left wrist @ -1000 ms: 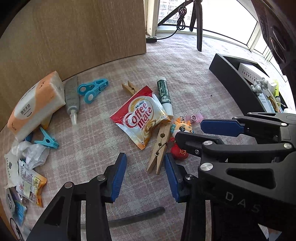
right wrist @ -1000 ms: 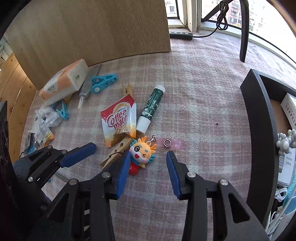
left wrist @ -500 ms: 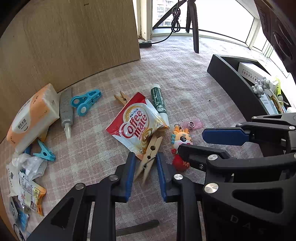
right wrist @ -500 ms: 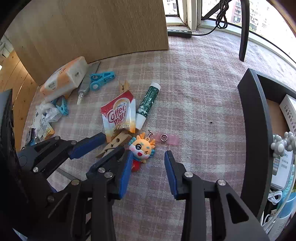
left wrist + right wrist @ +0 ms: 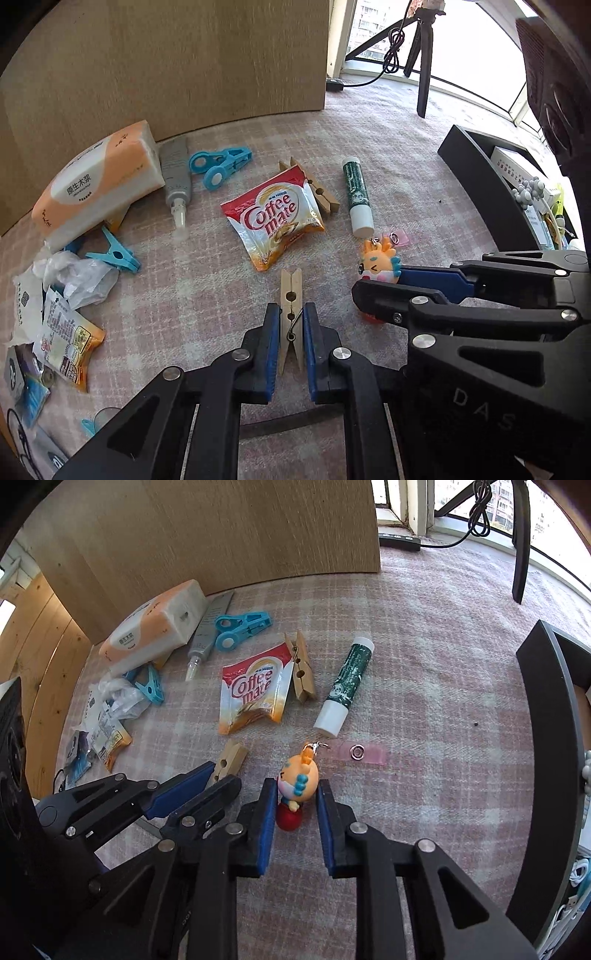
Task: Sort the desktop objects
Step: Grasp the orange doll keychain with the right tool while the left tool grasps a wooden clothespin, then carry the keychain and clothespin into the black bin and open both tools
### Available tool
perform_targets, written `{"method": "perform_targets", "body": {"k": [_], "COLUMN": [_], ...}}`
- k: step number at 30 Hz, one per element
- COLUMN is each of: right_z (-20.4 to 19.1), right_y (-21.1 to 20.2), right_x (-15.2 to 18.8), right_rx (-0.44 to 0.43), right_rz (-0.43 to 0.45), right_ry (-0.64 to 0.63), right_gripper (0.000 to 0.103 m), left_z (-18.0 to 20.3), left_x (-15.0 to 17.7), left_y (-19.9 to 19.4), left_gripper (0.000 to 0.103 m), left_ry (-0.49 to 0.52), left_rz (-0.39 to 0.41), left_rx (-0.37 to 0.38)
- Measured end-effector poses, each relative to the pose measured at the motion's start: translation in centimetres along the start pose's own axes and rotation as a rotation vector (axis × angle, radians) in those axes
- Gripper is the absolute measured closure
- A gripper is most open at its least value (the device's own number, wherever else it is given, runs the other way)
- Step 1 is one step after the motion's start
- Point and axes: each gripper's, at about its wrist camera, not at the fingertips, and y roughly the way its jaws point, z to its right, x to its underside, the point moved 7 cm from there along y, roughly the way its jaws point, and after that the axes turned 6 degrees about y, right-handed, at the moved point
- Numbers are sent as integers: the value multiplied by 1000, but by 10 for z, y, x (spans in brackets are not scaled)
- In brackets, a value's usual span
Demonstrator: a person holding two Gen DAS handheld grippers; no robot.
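My left gripper (image 5: 291, 325) is shut on a wooden clothespin (image 5: 291, 295), held clear of the Coffee-mate sachet (image 5: 275, 218). My right gripper (image 5: 295, 797) is shut on an orange cartoon doll keychain (image 5: 298, 775) with a red base; its pink strap (image 5: 364, 754) trails to the right on the cloth. The left gripper with the clothespin (image 5: 229, 760) also shows in the right wrist view. The doll (image 5: 380, 262) shows in the left wrist view between the right gripper's fingers (image 5: 439, 280).
On the checked cloth lie a green glue stick (image 5: 347, 686), a second wooden clothespin (image 5: 303, 672), blue clips (image 5: 240, 627), a grey tube (image 5: 177, 184), a tissue pack (image 5: 99, 184) and wrappers (image 5: 66, 332) at left. A black organiser box (image 5: 546, 716) stands at right. A wooden board stands behind.
Both grippers closed: the left took hold of the clothespin and pulled it away from the sachet, the right closed on the doll keychain, which now stands turned between its pads.
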Motion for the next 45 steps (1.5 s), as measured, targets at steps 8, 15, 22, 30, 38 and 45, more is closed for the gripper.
{"method": "perform_targets", "body": {"k": [8, 15, 22, 30, 38, 45], "right_z": [11, 42, 80, 132, 206, 260], "right_y": [-26, -68, -115, -163, -206, -231], "right_x": [16, 22, 29, 43, 70, 93], "right_rx": [-19, -12, 36, 70, 147, 197], "right_rz": [39, 112, 194, 281, 350, 389], "right_ry": [26, 62, 100, 194, 331, 450], "right_gripper": [82, 82, 82, 82, 82, 82], "left_z": [-3, 16, 60, 127, 201, 263], "left_x": [7, 1, -13, -22, -33, -35], "left_y": [-20, -47, -74, -81, -89, -95], "left_gripper": [92, 92, 92, 92, 92, 92], "left_ry": [-45, -43, 16, 93, 188, 291], "left_rz": [22, 61, 113, 106, 99, 90], "left_rx": [20, 44, 75, 150, 246, 312]}}
